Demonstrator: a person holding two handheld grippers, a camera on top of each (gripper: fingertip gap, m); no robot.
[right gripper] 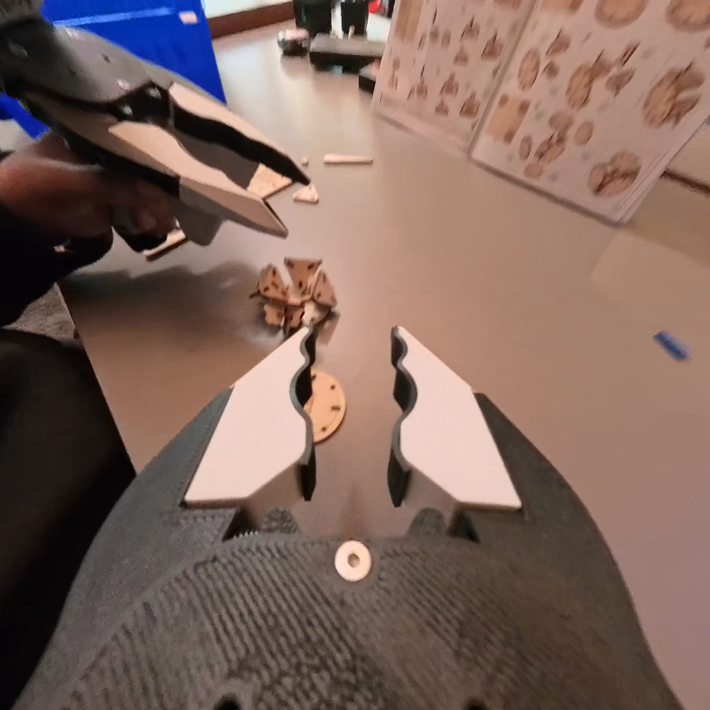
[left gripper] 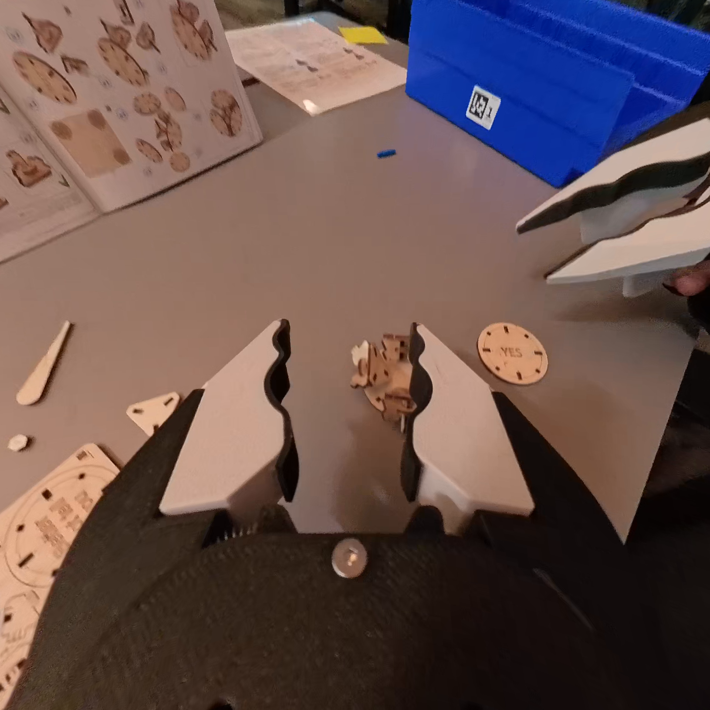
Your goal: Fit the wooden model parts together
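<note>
the left tool [left gripper: 349,330] hangs over the grey worktop [left gripper: 345,238] with its jaws wide apart and nothing gripped. a small wooden assembly [left gripper: 380,378] of slotted plywood pieces sits on the worktop under the gap, close against the inner side of the right finger [left gripper: 418,369]; the left finger stands well clear of it, so it is not clamped. just beside that finger, on the outer side, lies a round wooden disc [left gripper: 512,352] with slots around its rim.

the right tool [right gripper: 351,334] is also released, jaws apart, empty between them. the disc [right gripper: 326,407] lies on the worktop below its left finger, partly hidden by it, and the assembly [right gripper: 296,292] stands just beyond that fingertip. whether the fingertip touches it cannot be told. the left tool [right gripper: 292,203] shows in this view above the assembly, held in a hand [right gripper: 77,192].

to the left lie loose plywood parts: a spatula-shaped piece [left gripper: 42,365], a triangular piece [left gripper: 153,411], a small nut-like piece [left gripper: 18,442] and a cut sheet [left gripper: 42,515]. further back are open instruction pages [left gripper: 115,96], a paper [left gripper: 315,61], a blue bin [left gripper: 557,77] with a sticker, and a small blue peg [left gripper: 385,153].
</note>
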